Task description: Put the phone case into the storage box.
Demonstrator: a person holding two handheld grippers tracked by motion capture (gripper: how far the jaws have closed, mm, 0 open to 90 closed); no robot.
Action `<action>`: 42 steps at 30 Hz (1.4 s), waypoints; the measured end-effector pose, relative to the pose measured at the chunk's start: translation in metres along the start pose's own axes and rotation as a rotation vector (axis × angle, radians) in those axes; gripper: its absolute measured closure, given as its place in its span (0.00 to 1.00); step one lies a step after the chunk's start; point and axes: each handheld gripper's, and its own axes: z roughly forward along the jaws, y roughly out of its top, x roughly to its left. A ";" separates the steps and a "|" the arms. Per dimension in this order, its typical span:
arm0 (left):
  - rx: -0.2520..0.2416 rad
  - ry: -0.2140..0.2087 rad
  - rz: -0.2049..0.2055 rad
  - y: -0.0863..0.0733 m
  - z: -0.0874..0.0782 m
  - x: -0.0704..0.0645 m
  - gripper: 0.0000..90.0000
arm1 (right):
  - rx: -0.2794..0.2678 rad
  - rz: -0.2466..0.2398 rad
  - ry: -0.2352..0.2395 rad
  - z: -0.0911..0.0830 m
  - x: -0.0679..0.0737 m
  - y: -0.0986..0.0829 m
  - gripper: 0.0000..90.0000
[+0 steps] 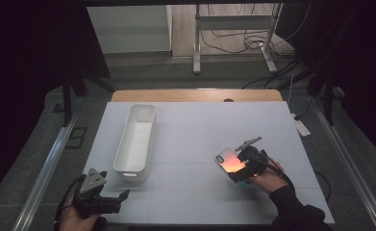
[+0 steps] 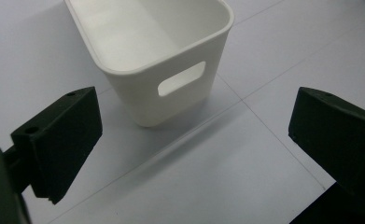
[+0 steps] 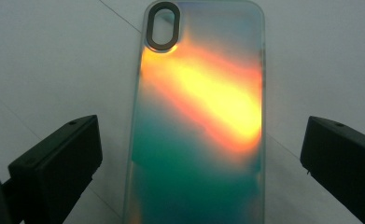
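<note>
Between my right gripper's [image 3: 199,154] wide-open fingers [image 3: 54,163] lies the iridescent phone case [image 3: 203,121], flat on the table's [image 1: 195,130] right side, long axis running straight ahead, while my left gripper [image 2: 189,154], equally wide, faces the white bin [image 2: 161,51].

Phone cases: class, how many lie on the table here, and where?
1. The iridescent phone case lies flat on the table's right side, between the open jaws of the right gripper, apart from the white bin.
</note>
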 end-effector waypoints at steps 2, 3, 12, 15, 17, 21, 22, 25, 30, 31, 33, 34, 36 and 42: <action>0.000 0.000 0.001 0.000 0.000 0.000 0.04 | 0.005 0.002 -0.004 0.002 -0.001 -0.001 0.00; 0.000 0.000 0.001 0.000 0.000 0.000 0.04 | 0.008 0.002 -0.004 0.003 -0.001 -0.002 0.00; 0.001 0.000 0.003 0.000 0.000 0.000 0.04 | 0.046 -0.009 -0.012 0.015 -0.002 -0.007 0.00; 0.001 0.000 0.003 0.000 0.000 0.000 0.04 | 0.058 -0.016 -0.007 0.018 -0.002 -0.008 0.00; 0.000 0.000 0.003 0.000 0.000 0.000 0.04 | 0.058 -0.017 -0.010 0.019 -0.002 -0.008 0.00; 0.001 0.001 0.004 0.000 0.000 -0.001 0.04 | 0.059 -0.014 -0.015 0.019 -0.002 -0.009 0.00; 0.001 0.001 0.004 0.000 0.000 -0.001 0.04 | 0.060 -0.012 -0.013 0.019 -0.002 -0.009 0.00; 0.002 0.001 0.005 0.000 0.000 -0.001 0.04 | 0.064 -0.017 -0.009 0.019 -0.002 -0.009 0.00; 0.000 0.000 0.003 0.000 0.000 0.000 0.03 | 0.079 -0.022 -0.004 0.017 -0.003 -0.007 0.07; 0.000 0.000 0.003 0.000 0.000 0.000 0.03 | 0.075 -0.023 0.001 0.015 -0.004 -0.007 0.11; 0.001 0.002 0.005 0.000 0.000 -0.001 0.03 | 0.073 -0.025 0.001 0.014 -0.004 -0.007 0.16; 0.001 0.003 0.006 0.000 0.000 -0.001 0.03 | 0.072 -0.017 0.003 0.012 -0.004 -0.007 0.18; 0.002 0.006 0.013 0.000 0.000 -0.001 0.03 | 0.071 -0.017 0.006 0.012 -0.005 -0.007 0.18; 0.001 0.014 0.018 0.000 0.000 -0.002 0.03 | 0.077 -0.017 0.001 0.012 -0.005 -0.006 0.19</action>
